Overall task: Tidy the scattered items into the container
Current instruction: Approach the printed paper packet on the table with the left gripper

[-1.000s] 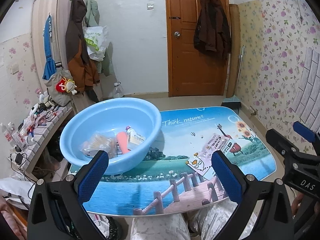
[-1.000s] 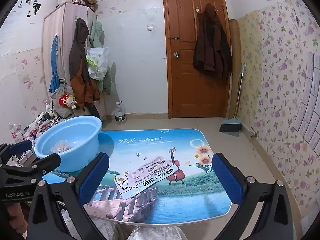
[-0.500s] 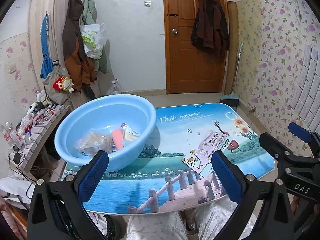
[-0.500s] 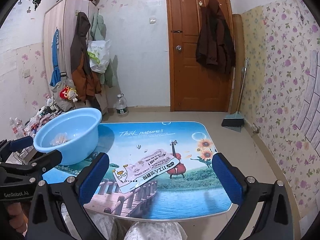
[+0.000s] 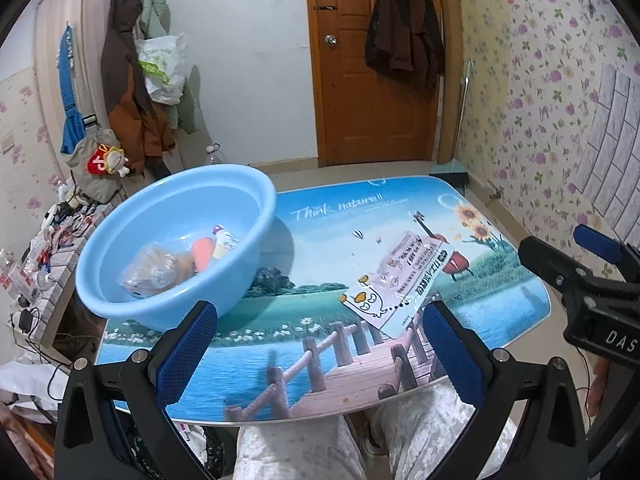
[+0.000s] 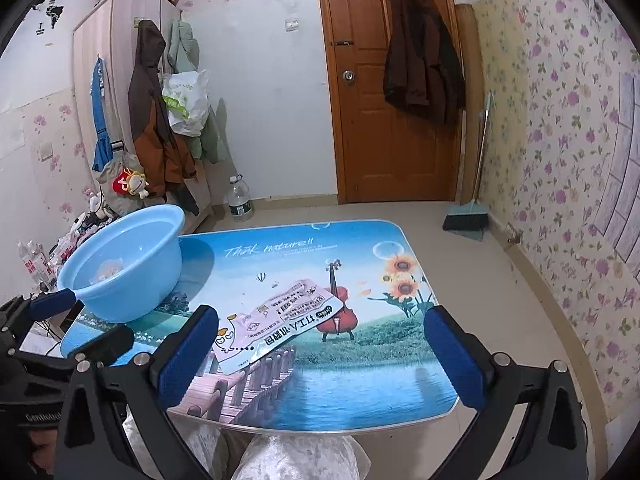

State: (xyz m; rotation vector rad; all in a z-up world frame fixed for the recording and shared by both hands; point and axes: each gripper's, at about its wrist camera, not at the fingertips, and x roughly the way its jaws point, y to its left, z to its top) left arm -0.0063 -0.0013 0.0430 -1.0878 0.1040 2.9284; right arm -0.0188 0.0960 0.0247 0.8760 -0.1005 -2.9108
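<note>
A small table (image 5: 500,292) printed with a lake and wooden bridge scene fills the middle of both wrist views. The left gripper (image 5: 318,354) hovers above the near edge of the table with its blue-padded fingers (image 5: 186,354) spread wide apart, holding and touching nothing. The right gripper (image 6: 320,354) hovers likewise, its fingers equally wide and empty. A flat white packet (image 6: 276,322) with cartoon ducks and printed text lies on the table near its front edge, ahead of and between both grippers. A light blue basin (image 5: 176,240) sits at the table's left side, well apart from the packet. Inside it lie a crumpled clear bag (image 5: 154,270), an orange item (image 5: 201,253) and a small white carton (image 5: 225,242).
</note>
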